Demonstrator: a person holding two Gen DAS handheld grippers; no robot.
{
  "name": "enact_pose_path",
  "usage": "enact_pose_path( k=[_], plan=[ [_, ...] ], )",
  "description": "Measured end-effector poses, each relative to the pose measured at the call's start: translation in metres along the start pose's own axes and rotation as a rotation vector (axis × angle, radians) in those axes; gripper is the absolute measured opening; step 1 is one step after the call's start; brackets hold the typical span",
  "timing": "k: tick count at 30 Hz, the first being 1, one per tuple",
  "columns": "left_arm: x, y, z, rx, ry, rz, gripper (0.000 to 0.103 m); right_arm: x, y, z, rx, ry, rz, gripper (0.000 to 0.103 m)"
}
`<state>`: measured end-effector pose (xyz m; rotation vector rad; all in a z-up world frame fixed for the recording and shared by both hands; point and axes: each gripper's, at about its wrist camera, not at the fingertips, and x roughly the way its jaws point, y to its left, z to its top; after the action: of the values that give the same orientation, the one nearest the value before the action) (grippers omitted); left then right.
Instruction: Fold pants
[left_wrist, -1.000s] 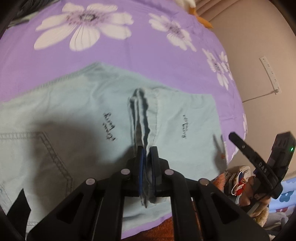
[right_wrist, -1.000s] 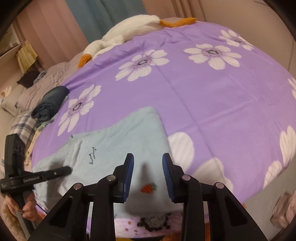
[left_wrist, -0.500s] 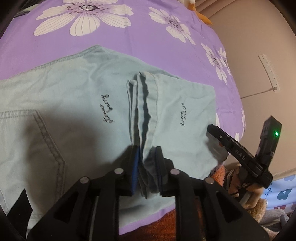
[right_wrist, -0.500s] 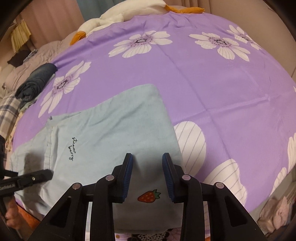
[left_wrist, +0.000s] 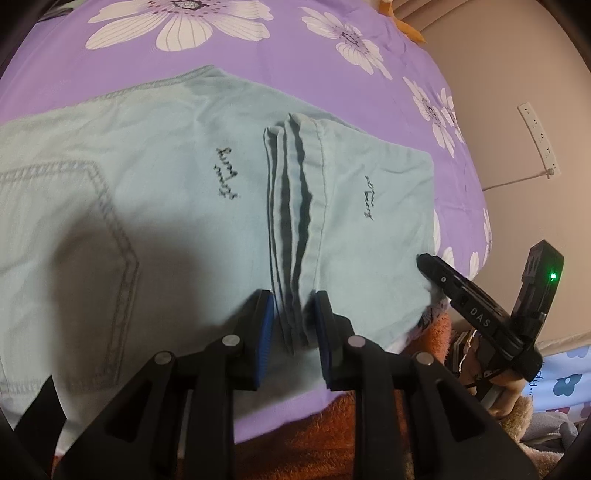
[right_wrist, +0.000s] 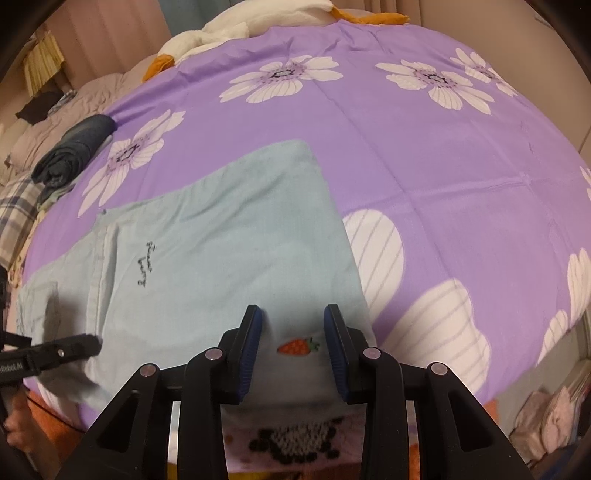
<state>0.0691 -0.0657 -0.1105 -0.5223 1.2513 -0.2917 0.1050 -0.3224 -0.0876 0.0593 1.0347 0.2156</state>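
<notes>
The left tool (left_wrist: 293, 325) is opening over the near edge of the bed; the stacked hems (left_wrist: 295, 229) of the pants (left_wrist: 166, 206) lie between its blue pads (left_wrist: 264, 332), which no longer press on the cloth. The right tool (right_wrist: 293, 345) hangs with its jaws apart, gripping nothing, above the near end of the pants, where a small strawberry patch (right_wrist: 298, 347) shows between its fingers. The pale green pants lie flat and folded on the purple flowered sheet (right_wrist: 424, 155), near the bed's front edge. In the left view, a back pocket (left_wrist: 85, 258) lies to the left of the hems and dark script (left_wrist: 226, 173) is stitched on either side of them. Farther off in the right view, a dark rolled garment (right_wrist: 75, 147) sits at the sheet's left edge, and a white and orange plush (right_wrist: 258, 22) lies at the far end.
</notes>
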Motion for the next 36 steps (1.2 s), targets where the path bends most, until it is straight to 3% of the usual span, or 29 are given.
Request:
enact_pose_path(
  k=[3,6,8,10,13,14,16,19,23,27,31,36],
  plan=[
    [-0.014,0.003,-0.008,-0.012,-0.012,0.020,0.027,-0.005,0.001,-0.006,-0.010,0.009,-0.007,0.035],
    [-0.043,0.014,-0.014,-0.039,-0.080,0.046,0.031,-0.010,0.003,-0.011,-0.024,0.019,-0.017,0.035],
    [-0.072,0.027,-0.018,-0.073,-0.161,0.067,0.059,-0.014,0.004,-0.012,-0.033,0.025,-0.025,0.035],
    [-0.108,0.044,-0.024,-0.117,-0.281,0.127,0.077,-0.020,0.006,-0.010,-0.042,0.028,-0.033,0.037],
    [-0.153,0.076,-0.035,-0.203,-0.430,0.232,0.084,-0.032,0.010,-0.003,-0.051,-0.011,-0.018,0.048],
    [-0.163,0.087,-0.040,-0.238,-0.461,0.246,0.084,-0.036,0.013,-0.001,-0.057,-0.034,-0.006,0.062],
    [-0.177,0.116,-0.051,-0.345,-0.501,0.244,0.084,-0.044,0.020,0.004,-0.069,-0.085,0.033,0.077],
    [-0.179,0.144,-0.069,-0.459,-0.498,0.197,0.084,-0.046,0.033,0.012,-0.080,-0.116,0.100,0.078],
    [-0.159,0.164,-0.086,-0.555,-0.464,0.137,0.083,-0.038,0.052,0.017,-0.094,-0.095,0.160,0.078],
    [-0.144,0.182,-0.093,-0.644,-0.450,0.011,0.075,-0.030,0.071,0.017,-0.130,-0.070,0.184,0.078],
    [-0.138,0.184,-0.089,-0.652,-0.477,-0.063,0.067,-0.027,0.084,0.015,-0.156,-0.051,0.201,0.078],
    [-0.132,0.186,-0.081,-0.643,-0.501,-0.109,0.063,-0.023,0.089,0.014,-0.160,-0.031,0.208,0.078]
  ],
)
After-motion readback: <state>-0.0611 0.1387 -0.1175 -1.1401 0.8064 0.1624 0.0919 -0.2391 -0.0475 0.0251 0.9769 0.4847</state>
